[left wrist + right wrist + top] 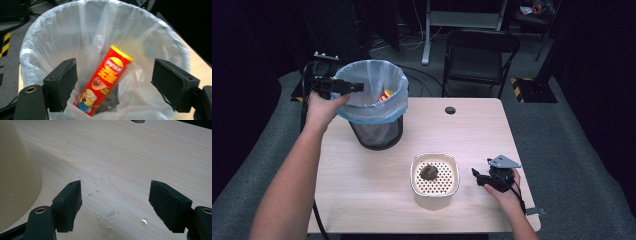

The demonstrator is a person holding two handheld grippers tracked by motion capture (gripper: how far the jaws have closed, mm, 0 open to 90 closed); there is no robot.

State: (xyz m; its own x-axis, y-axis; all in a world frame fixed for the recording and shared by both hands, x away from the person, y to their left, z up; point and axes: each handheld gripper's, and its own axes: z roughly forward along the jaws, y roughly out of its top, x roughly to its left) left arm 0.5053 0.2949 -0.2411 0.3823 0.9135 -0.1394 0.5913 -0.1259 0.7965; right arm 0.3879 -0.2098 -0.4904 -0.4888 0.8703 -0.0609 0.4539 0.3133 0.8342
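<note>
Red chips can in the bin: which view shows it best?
The left gripper view: the red chips can leans inside the lined bin, label and yellow rim plain, framed between the open jaws. The high view gives a red-yellow sliver behind the rim. The right gripper view looks at the table.

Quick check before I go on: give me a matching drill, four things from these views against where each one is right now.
Things:
1. chip can
2. left gripper
3. right gripper
4. dark lump

Places:
A. low over the table, right of the cream container
B. on the container's perforated insert
C. leaning inside the lined bin
D. above the bin's rim, jaws open

Pairs: 1-C, 2-D, 3-A, 4-B
</note>
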